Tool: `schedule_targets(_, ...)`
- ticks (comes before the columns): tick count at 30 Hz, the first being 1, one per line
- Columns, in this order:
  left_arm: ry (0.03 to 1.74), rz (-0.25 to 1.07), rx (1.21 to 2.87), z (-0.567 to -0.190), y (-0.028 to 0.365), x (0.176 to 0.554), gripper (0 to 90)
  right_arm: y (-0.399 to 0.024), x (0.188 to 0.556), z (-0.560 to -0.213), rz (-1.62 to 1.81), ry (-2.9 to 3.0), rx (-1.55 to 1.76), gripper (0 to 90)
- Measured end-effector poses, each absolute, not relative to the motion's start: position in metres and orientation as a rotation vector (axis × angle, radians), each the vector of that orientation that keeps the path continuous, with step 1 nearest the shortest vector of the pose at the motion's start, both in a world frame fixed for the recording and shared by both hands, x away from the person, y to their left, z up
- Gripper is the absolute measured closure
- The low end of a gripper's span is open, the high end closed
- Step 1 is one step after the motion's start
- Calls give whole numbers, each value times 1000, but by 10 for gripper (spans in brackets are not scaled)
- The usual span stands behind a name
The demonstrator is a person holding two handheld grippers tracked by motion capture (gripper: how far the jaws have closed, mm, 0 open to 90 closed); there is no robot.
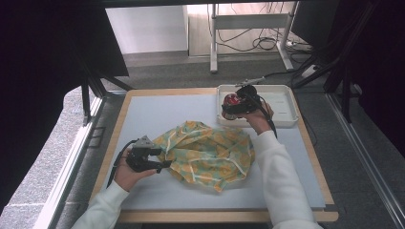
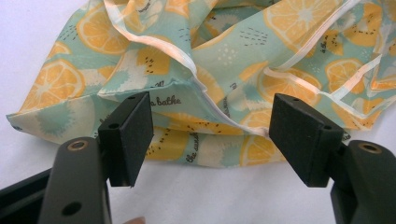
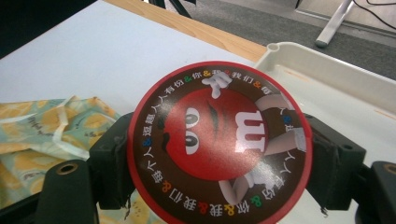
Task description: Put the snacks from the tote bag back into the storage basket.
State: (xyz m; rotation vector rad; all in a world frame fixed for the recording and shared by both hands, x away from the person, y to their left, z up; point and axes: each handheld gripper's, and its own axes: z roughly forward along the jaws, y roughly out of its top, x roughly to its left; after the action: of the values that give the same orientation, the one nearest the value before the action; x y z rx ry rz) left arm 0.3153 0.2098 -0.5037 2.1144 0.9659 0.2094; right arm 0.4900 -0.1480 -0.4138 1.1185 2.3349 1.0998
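We count one crumpled lemon-print bag mid-table, one round red-lidded candy tin, and one white tray at the far right. Our right gripper clamps the tin by its sides, raised over the tray's left edge (lid facing its camera). Our left gripper rests level at the bag's left edge, jaws apart, nothing between them. The pale grey mat covers a wood-edged table; grey carpet beyond.
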Motion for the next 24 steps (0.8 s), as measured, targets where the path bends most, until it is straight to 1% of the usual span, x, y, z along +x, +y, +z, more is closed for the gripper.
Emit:
schedule_targets(17,964,212,2118,-504,210,315,311,-147,518,-430,1032,2294,1170,232)
schedule_targets(24,959,215,2113,-503,210,314,311,-143,536,-445,983,2304,1196,232)
